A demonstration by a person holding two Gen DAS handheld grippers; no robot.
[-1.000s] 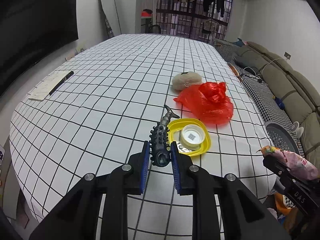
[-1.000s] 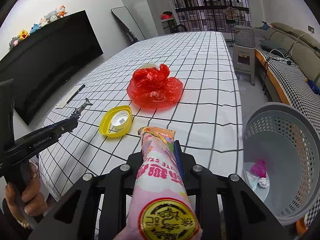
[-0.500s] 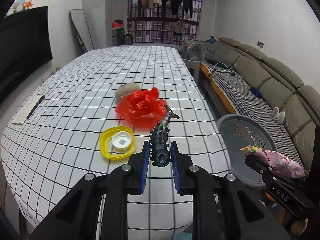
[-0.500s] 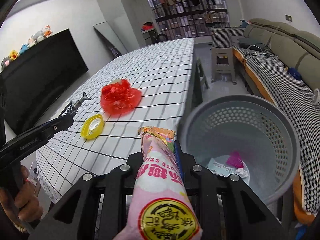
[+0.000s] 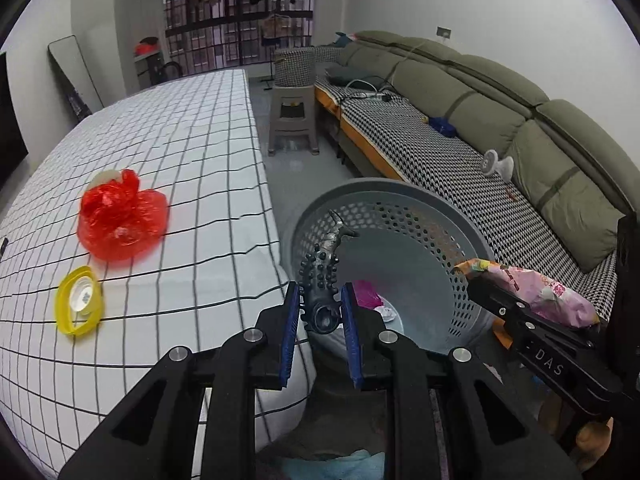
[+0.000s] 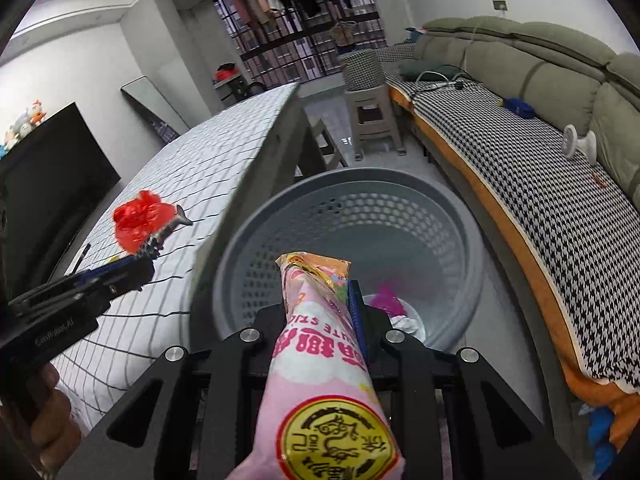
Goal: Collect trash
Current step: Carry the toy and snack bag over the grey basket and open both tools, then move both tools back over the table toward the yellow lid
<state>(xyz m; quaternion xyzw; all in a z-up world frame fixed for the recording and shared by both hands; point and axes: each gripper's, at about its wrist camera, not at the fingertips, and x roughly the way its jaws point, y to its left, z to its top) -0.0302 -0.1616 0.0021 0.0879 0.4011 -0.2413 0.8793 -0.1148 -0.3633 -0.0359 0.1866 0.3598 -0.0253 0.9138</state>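
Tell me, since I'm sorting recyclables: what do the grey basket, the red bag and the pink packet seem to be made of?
The grey basket looks like moulded matte plastic: stiff walls pierced with regular holes. The red bag seems thin plastic film, translucent, glossy and crumpled. The pink packet looks like printed plastic wrapper with a slight sheen and a crimped end; whether it has a foil lining cannot be told.
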